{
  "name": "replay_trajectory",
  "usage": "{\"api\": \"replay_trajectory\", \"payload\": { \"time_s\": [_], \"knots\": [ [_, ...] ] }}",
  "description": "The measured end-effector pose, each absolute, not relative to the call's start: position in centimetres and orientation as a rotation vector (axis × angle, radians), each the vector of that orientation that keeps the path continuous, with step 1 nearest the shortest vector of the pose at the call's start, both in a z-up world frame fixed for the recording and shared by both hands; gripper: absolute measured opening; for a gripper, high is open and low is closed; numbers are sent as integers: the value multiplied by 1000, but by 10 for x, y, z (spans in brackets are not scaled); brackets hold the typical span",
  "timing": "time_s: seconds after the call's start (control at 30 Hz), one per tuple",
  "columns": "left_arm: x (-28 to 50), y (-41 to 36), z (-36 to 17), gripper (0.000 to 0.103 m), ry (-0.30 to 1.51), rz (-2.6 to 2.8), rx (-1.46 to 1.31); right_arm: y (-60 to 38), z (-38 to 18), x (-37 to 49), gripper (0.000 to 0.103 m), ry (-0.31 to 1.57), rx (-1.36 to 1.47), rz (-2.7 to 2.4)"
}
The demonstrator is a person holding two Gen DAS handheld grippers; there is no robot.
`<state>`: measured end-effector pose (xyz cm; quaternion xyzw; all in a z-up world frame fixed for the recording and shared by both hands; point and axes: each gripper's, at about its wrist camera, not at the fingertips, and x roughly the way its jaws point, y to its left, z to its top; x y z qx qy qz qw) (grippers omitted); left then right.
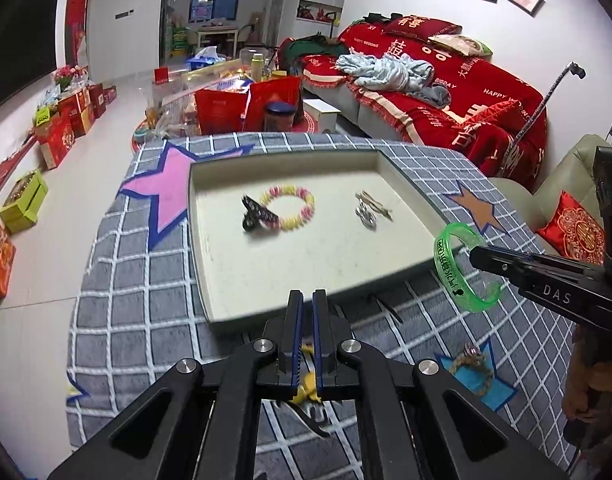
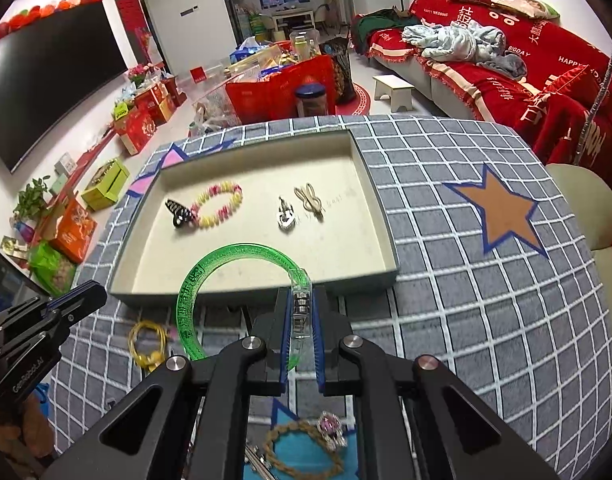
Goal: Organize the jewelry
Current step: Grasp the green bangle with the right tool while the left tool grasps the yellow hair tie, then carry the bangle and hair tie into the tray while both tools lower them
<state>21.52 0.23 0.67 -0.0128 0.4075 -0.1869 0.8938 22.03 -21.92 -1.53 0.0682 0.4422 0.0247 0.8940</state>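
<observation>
My right gripper (image 2: 301, 292) is shut on the clear clasp end of a green translucent bangle (image 2: 189, 292), held just above the near rim of the beige tray (image 2: 376, 200). The left wrist view shows that gripper (image 1: 476, 256) and the bangle (image 1: 446, 264) at the right. The tray holds a black butterfly clip (image 2: 179, 212), a pink-and-yellow bead bracelet (image 2: 235, 196), a silver clip (image 2: 285, 216) and a beige hairpin (image 2: 310, 200). My left gripper (image 1: 308, 296) is shut, with nothing seen between its tips, above a yellow cord bracelet (image 2: 151, 358) lying on the cloth.
A rope bracelet (image 2: 301, 444) and a purple-stone ring (image 2: 332, 428) lie on a blue star near the front edge. A thin dark pin (image 1: 386, 308) lies beside the tray. The grey checked cloth (image 2: 446, 300) covers the table. Red bags (image 2: 273, 92) stand behind it and a red sofa (image 2: 546, 92) is at the right.
</observation>
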Motion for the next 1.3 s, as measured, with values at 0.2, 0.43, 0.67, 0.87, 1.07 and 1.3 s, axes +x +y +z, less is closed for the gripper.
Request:
{"api": "replay_trajectory", "payload": {
  "time_s": [0.2,0.43,0.67,0.87,1.07,1.3],
  "knots": [
    [209,7,-6,23,874,-343,0,-215,-23,218,11,930,159,76],
    [194,10,-35,24,936,-296,-38,-220,-33,197,11,955,183,82],
    [180,7,-38,103,890,-227,31,-229,-32,185,11,951,201,74],
    [195,-3,-54,103,944,-196,70,-228,-32,179,11,953,209,83],
    [200,-17,-70,93,978,-210,121,-227,-32,176,11,954,212,86],
    [194,-26,-64,35,940,-280,151,-227,-30,174,11,951,214,91]
  ]
}}
